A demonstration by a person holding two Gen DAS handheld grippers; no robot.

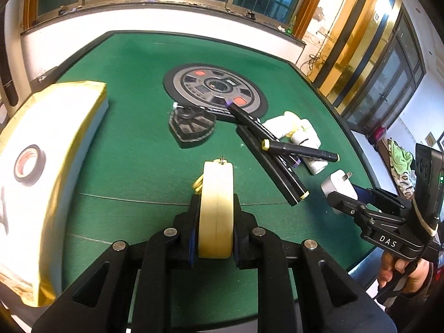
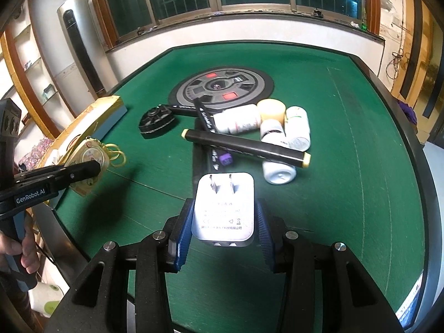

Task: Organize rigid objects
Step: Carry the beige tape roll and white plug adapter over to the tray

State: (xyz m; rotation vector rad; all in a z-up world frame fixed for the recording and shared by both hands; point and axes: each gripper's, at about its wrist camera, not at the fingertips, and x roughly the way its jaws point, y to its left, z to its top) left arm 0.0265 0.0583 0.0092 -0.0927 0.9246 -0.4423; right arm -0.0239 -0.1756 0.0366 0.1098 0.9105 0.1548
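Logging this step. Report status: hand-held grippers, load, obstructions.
Left hand-held gripper shut on cream keychain disc. Right hand-held gripper shut on white charger plug. Markers and bottles piled mid-table.

Left gripper [image 1: 215, 222] clamped at six o'clock, fingers pointing twelve; right gripper [image 2: 223, 222] likewise clamped, aimed twelve.

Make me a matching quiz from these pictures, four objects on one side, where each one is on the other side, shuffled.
Objects:
1. white charger plug
2. cream round keychain
3. black tape roll
4. white bottles

Places:
A. on the white box
B. in the left tongs
C. lying on the green table
D. in the right tongs

Pairs: 1-D, 2-B, 3-A, 4-C
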